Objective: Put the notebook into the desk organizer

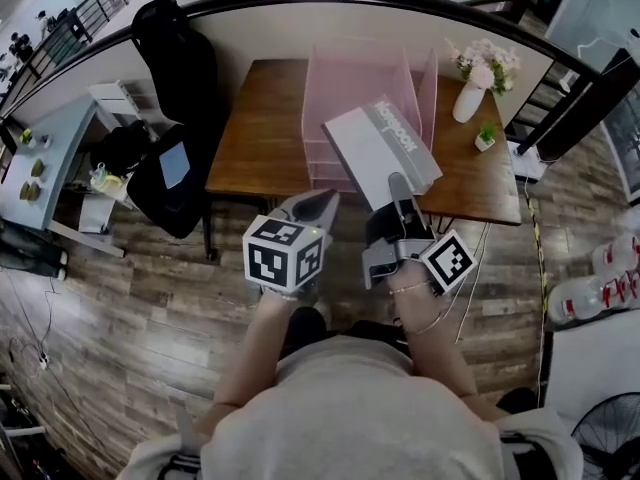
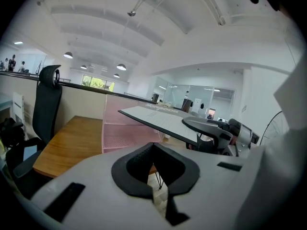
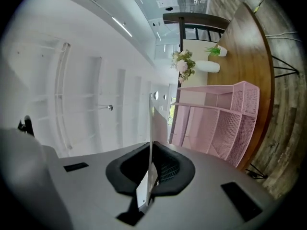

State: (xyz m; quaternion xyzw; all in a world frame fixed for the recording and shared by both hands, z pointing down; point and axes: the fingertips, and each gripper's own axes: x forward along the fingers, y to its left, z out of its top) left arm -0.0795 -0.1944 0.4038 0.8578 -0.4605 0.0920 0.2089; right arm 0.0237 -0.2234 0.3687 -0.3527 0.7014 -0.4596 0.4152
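One organizer [image 1: 355, 88] corner behind the notebook [image 1: 380, 153]

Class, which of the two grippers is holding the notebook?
The right gripper: its jaws clamp the grey notebook, while the left gripper holds nothing.

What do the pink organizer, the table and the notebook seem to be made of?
The organizer looks like pink-coated metal mesh: fine holes show in its walls. The table seems wood or veneer, brown grain with a slight sheen. The notebook is probably paper under a matte grey cover, thin and flat.
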